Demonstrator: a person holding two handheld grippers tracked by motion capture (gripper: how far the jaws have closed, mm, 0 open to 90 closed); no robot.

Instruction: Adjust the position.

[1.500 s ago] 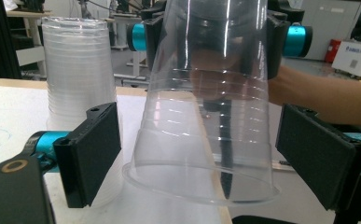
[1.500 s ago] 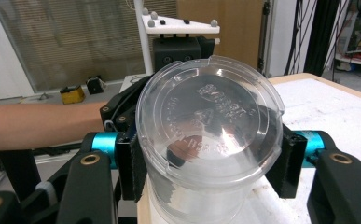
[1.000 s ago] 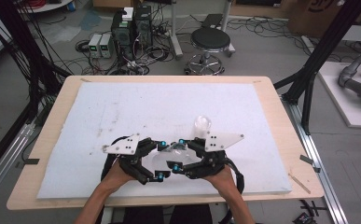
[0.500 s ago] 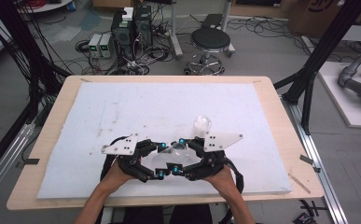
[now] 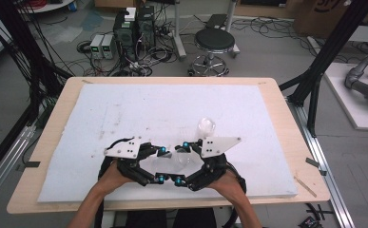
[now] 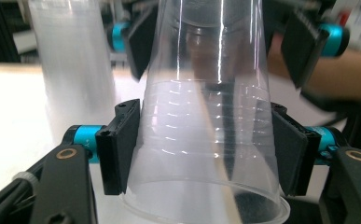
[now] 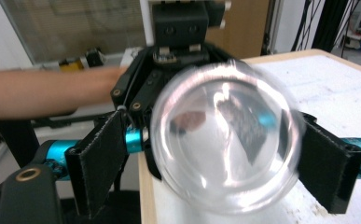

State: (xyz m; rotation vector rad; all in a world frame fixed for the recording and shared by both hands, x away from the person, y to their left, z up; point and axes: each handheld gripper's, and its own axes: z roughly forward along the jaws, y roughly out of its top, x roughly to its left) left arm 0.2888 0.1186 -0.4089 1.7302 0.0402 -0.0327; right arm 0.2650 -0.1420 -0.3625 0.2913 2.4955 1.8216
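White foam mat (image 5: 124,114) on wooden table (image 5: 276,102) — stool (image 5: 214,40) behind (cables too).

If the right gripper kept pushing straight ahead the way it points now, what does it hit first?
Most likely the clear cup lying between its fingers, base toward the camera; just behind it sits the left gripper, facing back. Depth is hard to judge.

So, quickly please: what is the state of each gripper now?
Left gripper: shut on the clear plastic cup, pads against both its sides.
Right gripper: open; the cup's base sits between its pads, contact cannot be told.
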